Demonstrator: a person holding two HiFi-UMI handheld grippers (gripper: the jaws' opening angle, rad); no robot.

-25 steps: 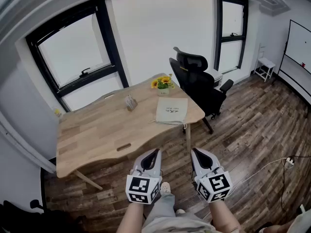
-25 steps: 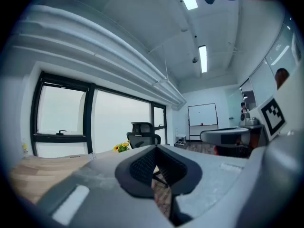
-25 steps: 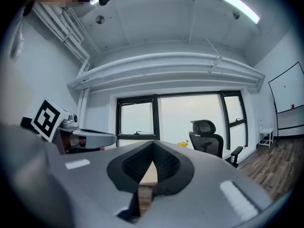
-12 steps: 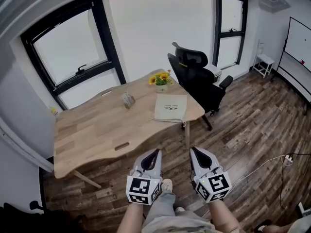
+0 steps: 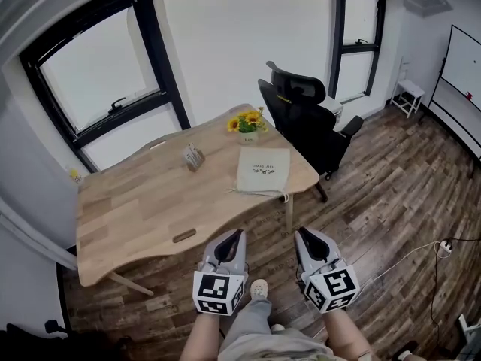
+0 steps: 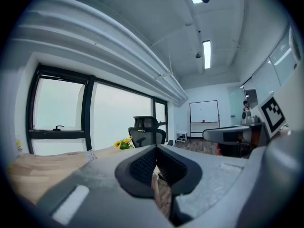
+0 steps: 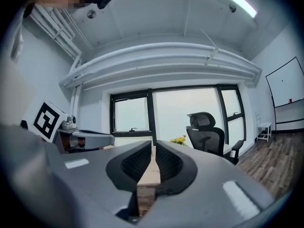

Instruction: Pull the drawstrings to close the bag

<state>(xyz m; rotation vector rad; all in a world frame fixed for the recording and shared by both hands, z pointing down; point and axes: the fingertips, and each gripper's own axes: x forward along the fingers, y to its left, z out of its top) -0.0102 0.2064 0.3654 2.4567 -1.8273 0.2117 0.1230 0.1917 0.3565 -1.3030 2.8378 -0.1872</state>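
The bag (image 5: 263,171) lies flat at the right end of the table (image 5: 143,201), reaching its near edge, with flowers (image 5: 246,122) just behind it. Both tongs hang side by side over the floor, well short of the table. The left gripper (image 5: 234,234) is pressed together and empty. The right gripper (image 5: 303,234) has just been opening to a narrow slit, with nothing between its jaws.

Head view high, steeply down, well back from table (image 5: 150,194); gripper views low, level, both facing chair (image 7: 205,129).
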